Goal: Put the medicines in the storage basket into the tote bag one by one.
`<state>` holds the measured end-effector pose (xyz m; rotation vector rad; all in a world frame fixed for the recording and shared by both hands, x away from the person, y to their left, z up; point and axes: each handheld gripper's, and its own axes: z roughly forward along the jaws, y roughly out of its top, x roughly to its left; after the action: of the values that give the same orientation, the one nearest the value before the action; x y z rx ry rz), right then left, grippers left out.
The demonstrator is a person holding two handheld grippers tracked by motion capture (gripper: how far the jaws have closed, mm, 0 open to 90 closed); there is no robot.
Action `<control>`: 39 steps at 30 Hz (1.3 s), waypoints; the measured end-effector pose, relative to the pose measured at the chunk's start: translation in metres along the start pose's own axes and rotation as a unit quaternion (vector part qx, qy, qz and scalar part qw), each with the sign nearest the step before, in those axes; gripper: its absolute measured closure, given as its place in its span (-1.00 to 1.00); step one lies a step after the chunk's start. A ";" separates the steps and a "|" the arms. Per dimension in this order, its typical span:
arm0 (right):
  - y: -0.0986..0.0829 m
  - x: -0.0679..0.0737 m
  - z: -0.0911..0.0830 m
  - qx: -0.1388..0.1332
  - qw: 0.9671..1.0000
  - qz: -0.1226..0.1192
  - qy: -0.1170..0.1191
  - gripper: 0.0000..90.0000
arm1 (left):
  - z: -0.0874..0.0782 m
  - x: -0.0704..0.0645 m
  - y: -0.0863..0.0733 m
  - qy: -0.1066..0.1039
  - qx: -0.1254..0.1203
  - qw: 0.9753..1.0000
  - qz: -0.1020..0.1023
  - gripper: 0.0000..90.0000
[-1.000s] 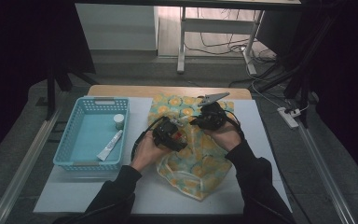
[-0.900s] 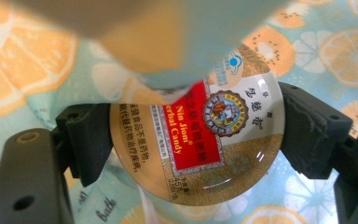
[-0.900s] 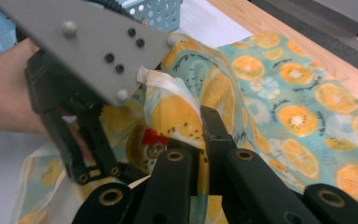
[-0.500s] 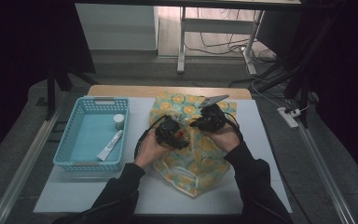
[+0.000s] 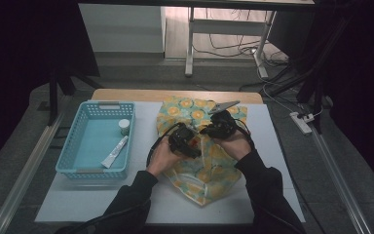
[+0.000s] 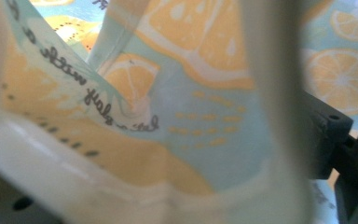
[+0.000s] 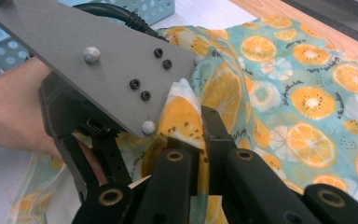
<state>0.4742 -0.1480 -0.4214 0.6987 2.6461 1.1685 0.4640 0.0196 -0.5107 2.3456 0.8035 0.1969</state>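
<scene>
A teal cloth printed with orange slices [image 5: 195, 114] lies crumpled in the middle of the white table top. My two grippers meet over its centre. My right gripper [image 7: 204, 126] is shut on a raised fold of the cloth [image 7: 307, 102]; in the high view this right gripper [image 5: 206, 132] points left. My left gripper [image 5: 195, 145] faces it, its grey plate [image 7: 98, 60] right against the same fold, and it is shut on the cloth. In the left gripper view the cloth [image 6: 205, 116] hangs so close that it hides the jaws.
A light blue basket [image 5: 73, 151] stands at the left with a white tube [image 5: 114, 152] and a small jar [image 5: 124, 126] inside. Bare white table [image 5: 282, 161] lies to the right of the cloth. A wooden edge [image 5: 175, 95] runs along the far side.
The two grippers have drawn slightly closer together over the cloth. The cloth has bunched narrower and its near corner has shifted a little to the left.
</scene>
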 end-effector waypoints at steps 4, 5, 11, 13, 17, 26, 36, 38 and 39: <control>-0.004 -0.002 0.001 0.001 1.000 0.002 0.000 0.98 | 0.003 0.001 -0.002 -0.010 -0.005 1.000 -0.006 -0.57; -0.004 -0.003 0.002 0.001 1.000 0.003 0.000 0.98 | 0.004 0.001 -0.002 -0.012 -0.009 1.000 -0.009 -0.57; -0.006 -0.004 0.001 0.002 1.000 0.004 0.000 0.98 | 0.000 0.000 -0.002 -0.016 -0.021 0.999 -0.017 -0.68; -0.006 -0.004 0.001 0.001 1.000 0.004 -0.001 0.98 | -0.002 0.000 -0.003 -0.022 -0.023 0.999 -0.014 -0.70; -0.006 -0.005 0.000 0.001 1.000 0.006 -0.002 0.98 | -0.009 -0.002 -0.004 -0.028 -0.026 0.999 -0.011 -0.77; -0.005 -0.004 -0.004 -0.006 1.000 0.005 -0.004 0.98 | -0.034 -0.011 -0.008 -0.042 -0.038 0.998 -0.008 -0.83; -0.003 -0.003 -0.007 -0.009 1.000 0.002 -0.006 0.98 | -0.065 -0.018 -0.021 -0.046 -0.054 0.997 -0.007 -0.93; -0.003 -0.003 -0.007 -0.009 1.000 0.002 -0.006 0.98 | -0.069 -0.020 -0.023 -0.043 -0.055 0.998 -0.007 -0.94; -0.003 -0.003 -0.007 -0.009 1.000 0.002 -0.006 0.98 | -0.071 -0.020 -0.024 -0.044 -0.058 0.997 -0.010 -0.96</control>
<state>0.4738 -0.1555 -0.4186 0.7057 2.6224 1.1840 0.4122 0.0595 -0.4683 2.2212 0.7521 0.1270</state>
